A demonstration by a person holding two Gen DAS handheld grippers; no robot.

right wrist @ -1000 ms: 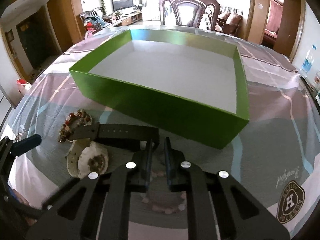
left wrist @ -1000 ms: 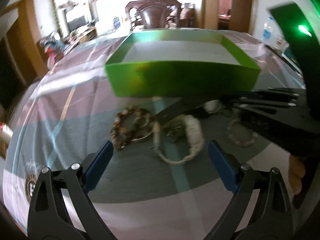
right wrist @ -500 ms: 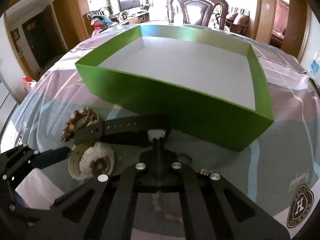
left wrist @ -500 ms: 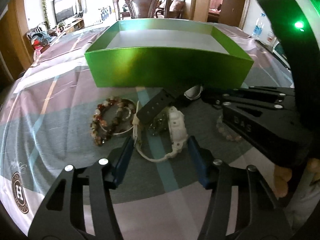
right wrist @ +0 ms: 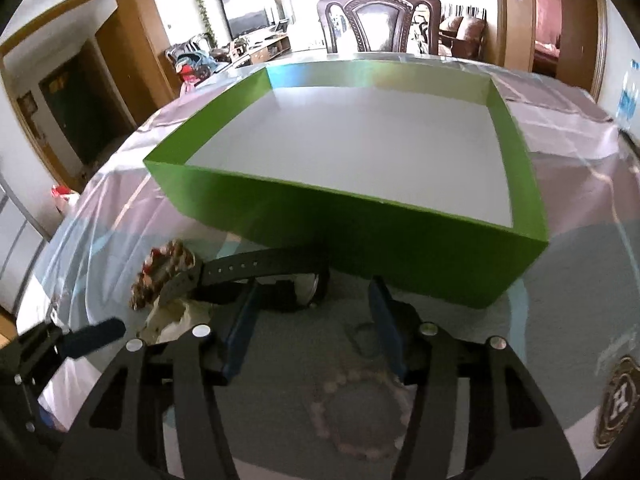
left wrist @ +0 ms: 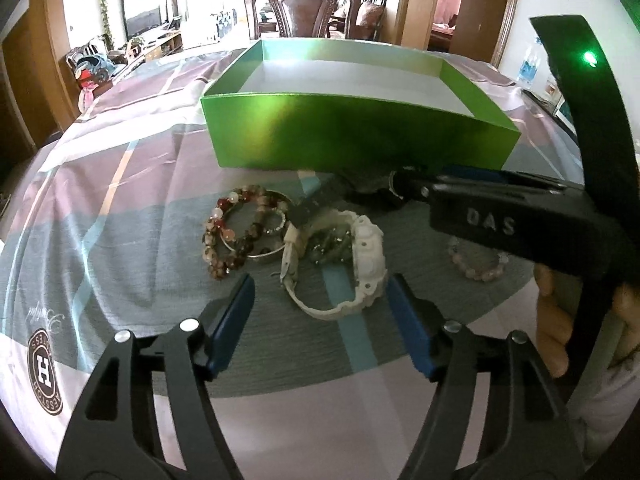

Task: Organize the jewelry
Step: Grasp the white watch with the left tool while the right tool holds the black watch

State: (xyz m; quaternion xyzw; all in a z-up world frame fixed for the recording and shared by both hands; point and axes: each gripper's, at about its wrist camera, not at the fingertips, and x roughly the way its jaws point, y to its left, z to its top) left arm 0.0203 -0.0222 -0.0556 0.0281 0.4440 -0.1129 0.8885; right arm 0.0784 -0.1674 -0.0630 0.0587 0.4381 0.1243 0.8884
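A pile of jewelry lies on the cloth in front of an empty green box [left wrist: 352,136]. My left gripper [left wrist: 322,308] hovers over the white watch [left wrist: 366,256]. Its jaws are opening, and the watch's near strap loop lies between the blue pads untouched. Beaded bracelets [left wrist: 232,236] lie just left of the watch. My right gripper [right wrist: 314,312] is opening too. The black watch [right wrist: 260,266] has its case between the fingertips, and nothing presses on it. A pink bead bracelet [right wrist: 360,412] lies under the right gripper. In the left wrist view the right gripper [left wrist: 404,186] reaches in from the right.
The box [right wrist: 360,232] stands just beyond the pile, its near wall close to both grippers. The round table wears a checked cloth [left wrist: 120,208] with a round logo at the near left. A carved wooden chair [left wrist: 304,4] stands behind the table. A hand [left wrist: 552,320] holds the right gripper.
The right gripper's jaws were shut over the black watch and now stand apart. The left jaws narrowed around the white watch, then widened a little. The jewelry has stayed put.
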